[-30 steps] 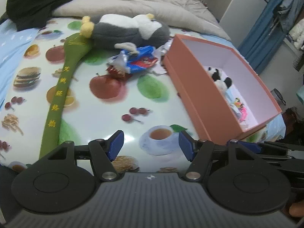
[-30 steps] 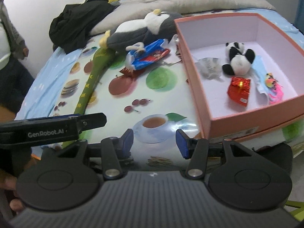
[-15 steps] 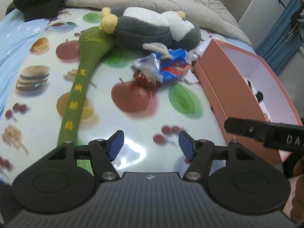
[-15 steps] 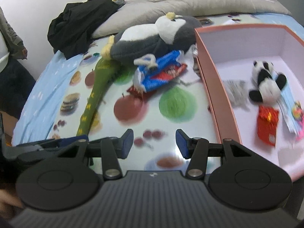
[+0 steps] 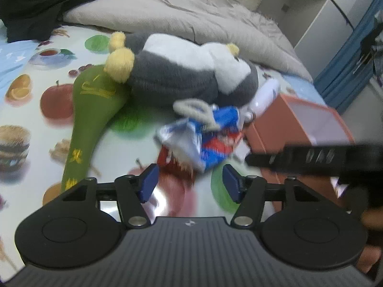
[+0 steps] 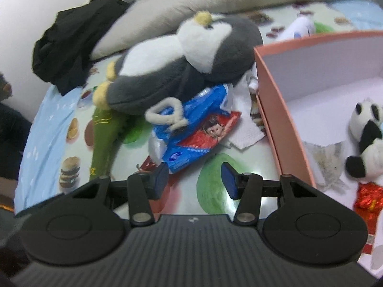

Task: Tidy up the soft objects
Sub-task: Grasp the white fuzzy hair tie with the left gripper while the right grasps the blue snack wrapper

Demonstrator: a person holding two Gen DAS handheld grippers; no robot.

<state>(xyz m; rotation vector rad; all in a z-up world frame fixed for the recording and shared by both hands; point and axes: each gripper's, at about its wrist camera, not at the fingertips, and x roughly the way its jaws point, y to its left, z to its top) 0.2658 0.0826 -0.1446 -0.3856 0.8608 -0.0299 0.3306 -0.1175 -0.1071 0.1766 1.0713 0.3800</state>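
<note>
On the bed, both tools sit half-open and empty, left tool (image 5: 189, 183) closing, right tool (image 6: 194, 179) steady; the crinkly blue packet (image 6: 191, 129) could slip, dragging the penguin plush (image 6: 172, 64).

We hold our left black two-finger gripper with blue pads (image 5: 189, 183) angled downward, its jaws closing with nothing pressed between them. Our right black two-finger gripper with blue pads (image 6: 194, 180) tilts down too, jaws parted and gripping nothing. In the left wrist view the right gripper's dark body crosses at the right edge, a bit of our hand (image 5: 369, 217) below it
</note>
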